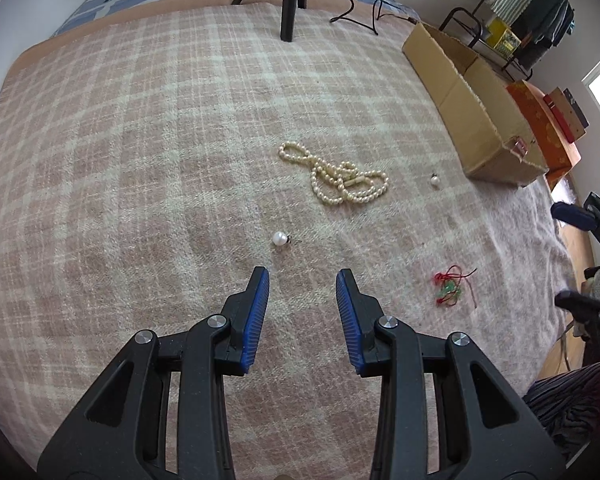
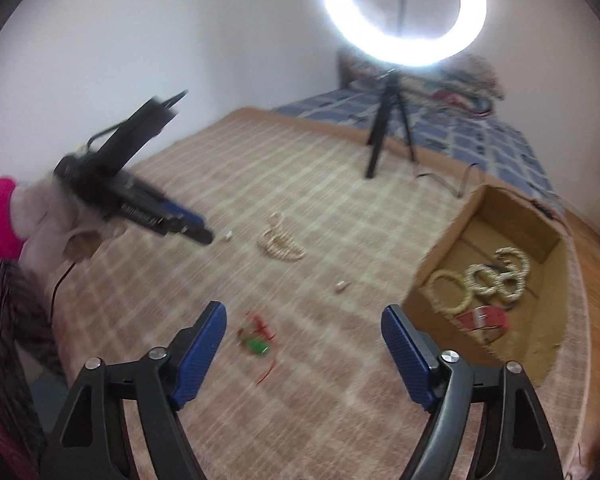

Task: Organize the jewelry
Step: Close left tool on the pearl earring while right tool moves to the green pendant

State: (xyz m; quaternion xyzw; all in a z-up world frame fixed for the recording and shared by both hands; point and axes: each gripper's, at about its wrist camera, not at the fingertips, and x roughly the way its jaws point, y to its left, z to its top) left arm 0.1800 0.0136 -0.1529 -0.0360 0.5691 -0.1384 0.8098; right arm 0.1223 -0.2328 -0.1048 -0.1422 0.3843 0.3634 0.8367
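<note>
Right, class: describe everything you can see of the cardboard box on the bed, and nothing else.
The cardboard box is a long, open-topped brown carton with worn, frayed edges, lying on the checked blanket near the bed's edge. Inside, on its floor, lie several cream beaded bangles and a red-and-white piece, too blurred to identify. Neither gripper touches it; the pearl necklace lies apart from it on the blanket.
</note>
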